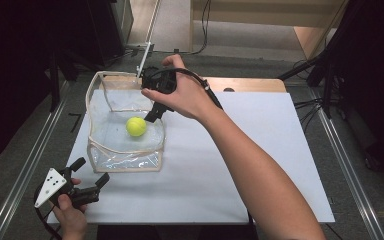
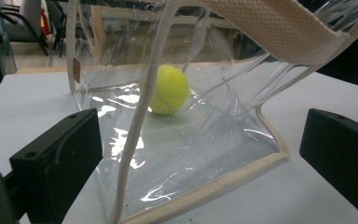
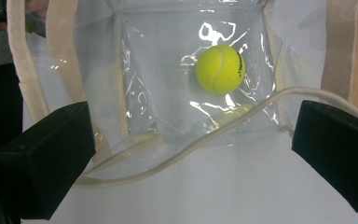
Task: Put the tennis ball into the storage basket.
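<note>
Inside clear plastic bag [image 1: 105,132]; fuzzy round ball [image 1: 136,126]

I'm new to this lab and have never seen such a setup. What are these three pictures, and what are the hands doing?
A person works at a table with a hand-held two-jaw gripper in each hand. One picture looks down from above; the other two come from cameras riding on the grippers, looking along their black jaws. On the white board lies a clear plastic bag with cream trim, and a yellow tennis ball sits inside it. The right gripper hangs open over the bag's mouth, holding nothing. The left gripper waits open near the bag's near corner, also holding nothing.
</note>
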Motion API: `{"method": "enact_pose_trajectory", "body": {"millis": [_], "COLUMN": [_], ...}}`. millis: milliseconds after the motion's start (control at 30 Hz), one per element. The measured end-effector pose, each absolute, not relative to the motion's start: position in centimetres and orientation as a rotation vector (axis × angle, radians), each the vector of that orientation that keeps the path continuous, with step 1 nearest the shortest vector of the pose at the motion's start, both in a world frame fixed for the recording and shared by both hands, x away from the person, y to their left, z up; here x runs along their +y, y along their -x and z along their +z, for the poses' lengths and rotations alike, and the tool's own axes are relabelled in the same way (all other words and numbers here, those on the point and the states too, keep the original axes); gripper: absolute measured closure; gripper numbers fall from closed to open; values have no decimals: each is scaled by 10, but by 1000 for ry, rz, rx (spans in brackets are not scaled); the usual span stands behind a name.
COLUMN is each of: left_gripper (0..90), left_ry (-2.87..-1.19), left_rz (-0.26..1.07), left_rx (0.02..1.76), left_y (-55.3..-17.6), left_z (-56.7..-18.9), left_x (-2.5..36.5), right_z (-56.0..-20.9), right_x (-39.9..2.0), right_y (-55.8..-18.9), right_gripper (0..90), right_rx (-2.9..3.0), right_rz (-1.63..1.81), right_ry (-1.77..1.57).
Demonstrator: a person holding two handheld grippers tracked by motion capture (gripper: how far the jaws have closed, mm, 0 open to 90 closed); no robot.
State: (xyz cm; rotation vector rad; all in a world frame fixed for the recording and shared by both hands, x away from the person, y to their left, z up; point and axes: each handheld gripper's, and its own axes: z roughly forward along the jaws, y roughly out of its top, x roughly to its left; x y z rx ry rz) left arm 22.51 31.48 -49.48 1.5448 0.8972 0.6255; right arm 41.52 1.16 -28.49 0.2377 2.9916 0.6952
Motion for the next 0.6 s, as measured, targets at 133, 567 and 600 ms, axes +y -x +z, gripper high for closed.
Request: {"method": "enact_pose_trajectory", "body": {"millis": [133,567,600], "left_gripper": [0,0,0], "left_ry": [-1545,-1550,-1550], "left_rz": [625,627,628], "left_rx": [897,897,897], "left_y": [-225,-225,-225], "left_z": [-495,-495,-495], "left_x": [315,315,315], "right_z": [-287,-297,-298], "right_x": [7,-9,-11], "right_y": [-414,-414,-413], "right_gripper": [0,0,0], "right_rx": [2991,3009,3007], "right_rz": [686,676,677], "right_ry": [-242,-264,-277]}}
